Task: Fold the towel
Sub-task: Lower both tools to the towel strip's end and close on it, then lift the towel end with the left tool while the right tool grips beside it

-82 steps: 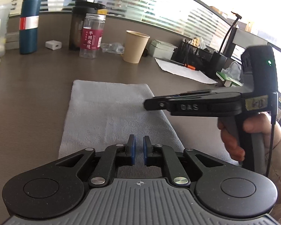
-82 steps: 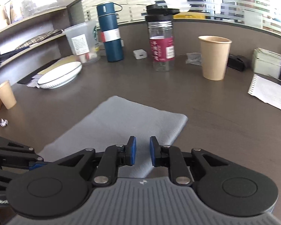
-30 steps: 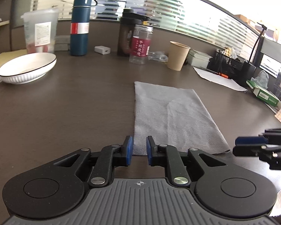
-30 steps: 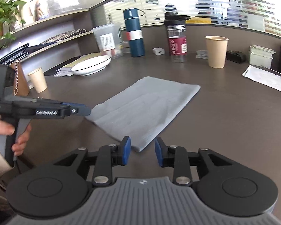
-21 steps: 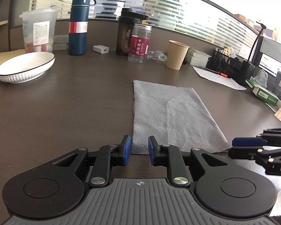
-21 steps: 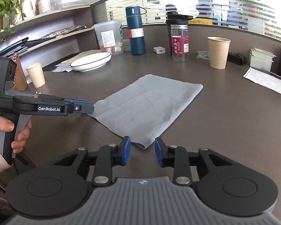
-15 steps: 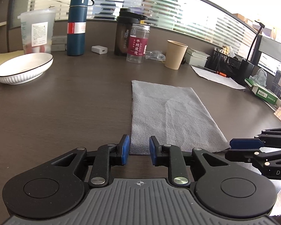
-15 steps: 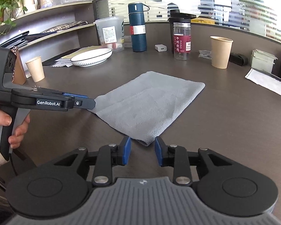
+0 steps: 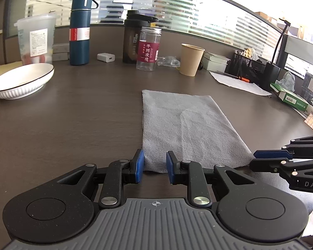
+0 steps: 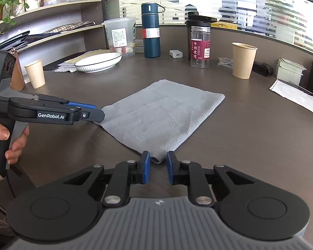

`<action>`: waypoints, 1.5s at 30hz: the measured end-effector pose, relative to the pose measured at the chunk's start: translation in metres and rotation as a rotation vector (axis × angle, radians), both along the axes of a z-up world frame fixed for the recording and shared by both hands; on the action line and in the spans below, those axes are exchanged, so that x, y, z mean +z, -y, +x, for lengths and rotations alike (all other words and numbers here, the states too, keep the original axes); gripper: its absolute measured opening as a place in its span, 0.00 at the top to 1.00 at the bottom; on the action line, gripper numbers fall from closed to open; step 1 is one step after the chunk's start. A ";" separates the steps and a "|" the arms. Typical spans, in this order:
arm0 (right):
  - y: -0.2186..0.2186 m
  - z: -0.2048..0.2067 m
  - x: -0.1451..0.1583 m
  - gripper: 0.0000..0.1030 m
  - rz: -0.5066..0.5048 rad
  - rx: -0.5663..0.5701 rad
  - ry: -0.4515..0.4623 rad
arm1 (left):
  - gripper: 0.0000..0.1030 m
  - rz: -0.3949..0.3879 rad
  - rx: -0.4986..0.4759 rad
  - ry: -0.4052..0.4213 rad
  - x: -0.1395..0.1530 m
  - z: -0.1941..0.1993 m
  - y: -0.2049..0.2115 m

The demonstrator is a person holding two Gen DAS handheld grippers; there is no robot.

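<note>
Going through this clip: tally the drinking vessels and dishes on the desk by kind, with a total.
Paper cups: 2, tan cup and small cup
Flask: 1, blue flask
Shaker bottle: 1, black shaker
Clear jar: 1, red-labelled jar
Lidded plastic cup: 1, plastic cup
Bowl: 1, white bowl
Total: 7

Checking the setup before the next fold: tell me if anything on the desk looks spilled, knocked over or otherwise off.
Nothing stands out. The towel lies flat on the desk, already folded once. The paper cup, bottles and bowl stand upright with no spill in view.
</note>
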State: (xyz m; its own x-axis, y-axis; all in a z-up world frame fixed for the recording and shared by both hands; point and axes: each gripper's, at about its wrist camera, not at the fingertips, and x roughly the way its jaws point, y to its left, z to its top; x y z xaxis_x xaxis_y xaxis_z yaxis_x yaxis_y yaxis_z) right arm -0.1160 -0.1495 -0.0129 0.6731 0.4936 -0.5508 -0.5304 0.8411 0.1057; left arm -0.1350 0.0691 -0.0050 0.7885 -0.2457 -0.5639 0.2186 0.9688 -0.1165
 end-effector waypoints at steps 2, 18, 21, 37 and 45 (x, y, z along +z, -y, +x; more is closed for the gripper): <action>0.000 -0.001 0.000 0.84 -0.004 -0.003 0.003 | 0.71 0.007 -0.001 0.002 0.000 0.000 0.002; 0.008 -0.008 -0.001 0.97 -0.012 -0.036 0.009 | 0.85 0.050 -0.058 0.008 -0.001 -0.008 0.018; 0.012 -0.011 -0.001 0.97 -0.015 -0.042 0.009 | 0.87 0.047 -0.074 0.005 -0.001 -0.010 0.020; 0.033 -0.027 0.006 0.97 0.046 -0.065 0.010 | 0.94 -0.067 -0.128 -0.006 0.006 -0.039 0.022; 0.033 -0.018 0.023 0.97 0.082 -0.058 0.076 | 0.94 -0.097 -0.107 0.022 0.018 -0.032 0.017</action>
